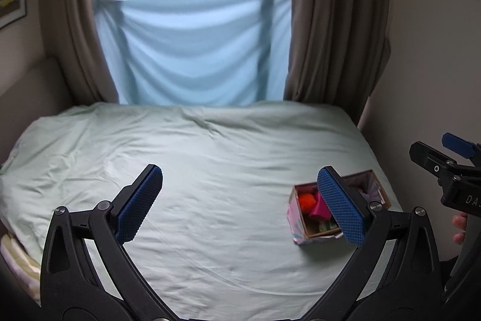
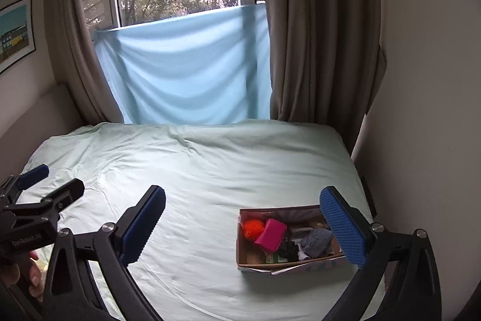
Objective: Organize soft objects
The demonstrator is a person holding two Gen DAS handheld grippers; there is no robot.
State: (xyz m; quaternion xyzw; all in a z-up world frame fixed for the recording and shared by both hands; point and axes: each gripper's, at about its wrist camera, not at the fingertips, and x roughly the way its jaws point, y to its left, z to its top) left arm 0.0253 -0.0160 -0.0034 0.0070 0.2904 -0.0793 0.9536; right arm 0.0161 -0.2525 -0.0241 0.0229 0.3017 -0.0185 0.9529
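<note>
Right now I am holding the left gripper [image 1: 240, 206] above the pale green bedsheet [image 1: 195, 170], its blue-padded tongs spread wide and gripping nothing. The right gripper [image 2: 243, 227] is hovering likewise, tongs spread and empty. The open cardboard box with patterned sides [image 2: 272, 268] is sitting on the sheet, and inside it a fuzzy orange ball [image 2: 252, 227] is touching a magenta pouch [image 2: 270, 233], with a grey knitted bundle [image 2: 315, 239] lying beside them.

open cardboard box [image 2: 249, 260] on bed, orange pompom [image 2: 252, 228], pink pouch [image 2: 270, 234], grey sock [image 2: 315, 239] inside
</note>
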